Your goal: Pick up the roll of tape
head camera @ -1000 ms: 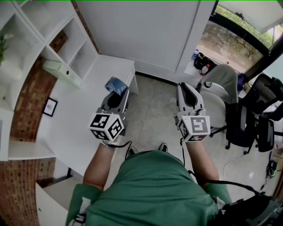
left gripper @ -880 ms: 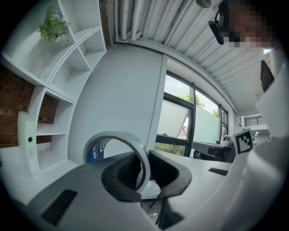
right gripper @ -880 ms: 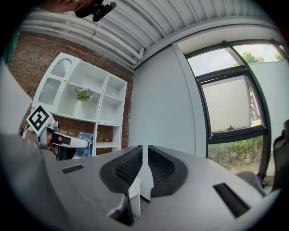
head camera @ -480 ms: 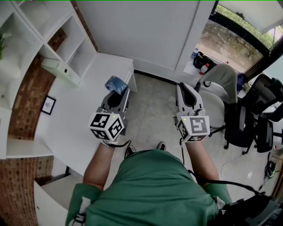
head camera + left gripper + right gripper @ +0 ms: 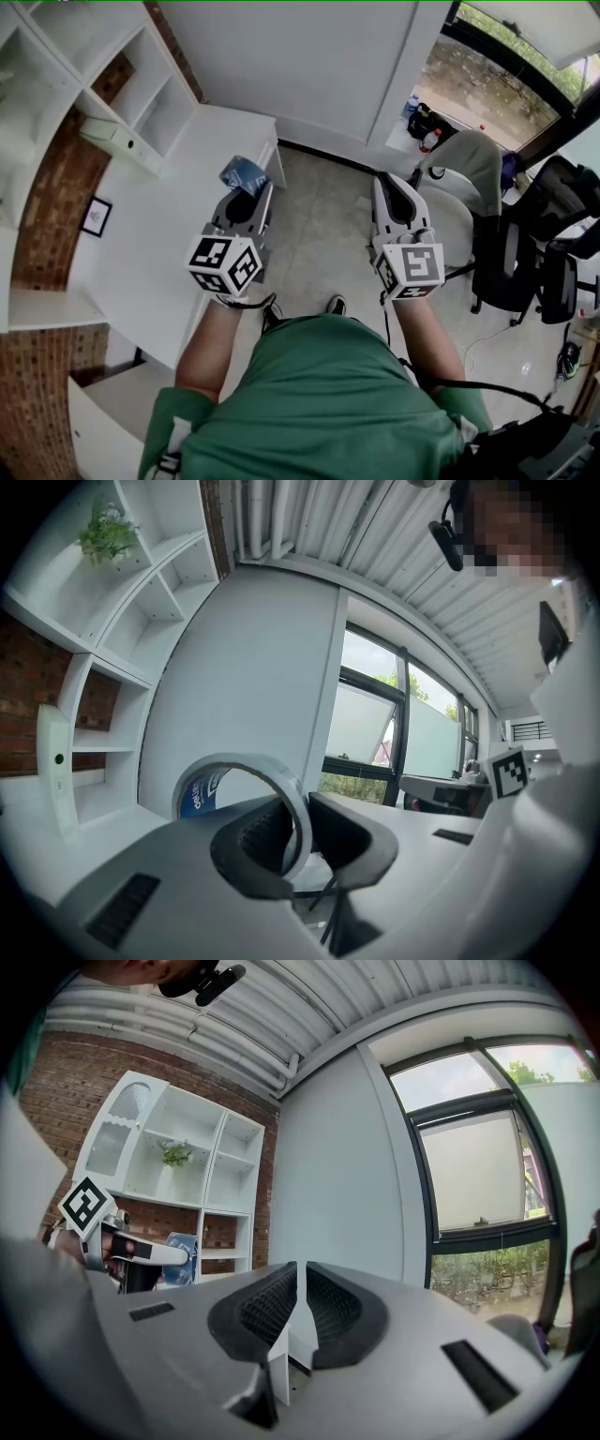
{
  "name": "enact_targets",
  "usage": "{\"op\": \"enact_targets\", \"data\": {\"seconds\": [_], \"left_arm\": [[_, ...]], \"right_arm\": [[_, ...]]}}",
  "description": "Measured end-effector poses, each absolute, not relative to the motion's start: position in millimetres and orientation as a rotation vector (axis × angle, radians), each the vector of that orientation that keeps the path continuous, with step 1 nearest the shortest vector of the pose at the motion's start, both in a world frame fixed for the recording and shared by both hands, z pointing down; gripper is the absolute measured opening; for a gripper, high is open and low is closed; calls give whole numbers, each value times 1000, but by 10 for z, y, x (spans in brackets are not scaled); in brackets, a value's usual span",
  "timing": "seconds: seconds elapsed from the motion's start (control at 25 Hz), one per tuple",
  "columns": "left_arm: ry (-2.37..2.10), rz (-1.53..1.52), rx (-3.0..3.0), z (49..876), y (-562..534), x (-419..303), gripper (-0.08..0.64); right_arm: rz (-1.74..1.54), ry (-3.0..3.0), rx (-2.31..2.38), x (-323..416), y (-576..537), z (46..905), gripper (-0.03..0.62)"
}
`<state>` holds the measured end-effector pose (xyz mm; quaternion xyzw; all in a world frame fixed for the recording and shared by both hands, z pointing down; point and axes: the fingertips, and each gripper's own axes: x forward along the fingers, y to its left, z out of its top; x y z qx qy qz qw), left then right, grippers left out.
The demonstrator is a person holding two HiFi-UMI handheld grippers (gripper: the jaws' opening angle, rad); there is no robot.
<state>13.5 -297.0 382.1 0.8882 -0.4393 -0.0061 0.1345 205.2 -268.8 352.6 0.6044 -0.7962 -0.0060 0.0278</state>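
The roll of tape [image 5: 241, 174], white outside with a blue printed core, stands on edge between the jaws of my left gripper [image 5: 251, 193], which is shut on its band. In the left gripper view the tape ring [image 5: 234, 761] rises above the left gripper [image 5: 300, 822], its wall pinched between the pads, lifted off the white desk [image 5: 159, 244]. My right gripper [image 5: 392, 187] hangs over the floor to the right with nothing in it. In the right gripper view the right gripper [image 5: 300, 1307] has its jaws together with only a thin slit, and the tape [image 5: 181, 1255] shows far left.
White wall shelves [image 5: 112, 84] and a brick wall stand behind the desk at the left. A white chair [image 5: 464, 169] and black office chairs [image 5: 525, 262] crowd the right. Bare floor [image 5: 319, 234] lies between the grippers, and a large window [image 5: 375, 733] is ahead.
Both grippers have drifted a little forward and slightly down, the tape staying pinched in the left one. The right jaws look the same.
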Motion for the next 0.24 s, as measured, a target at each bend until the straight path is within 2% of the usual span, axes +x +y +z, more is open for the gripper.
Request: {"op": "enact_targets", "data": {"seconds": [0.24], "left_arm": [[-1274, -17, 2570, 3896, -2976, 346, 69]], "right_arm": [[-12, -2459, 1850, 2244, -2711, 3597, 51]]}}
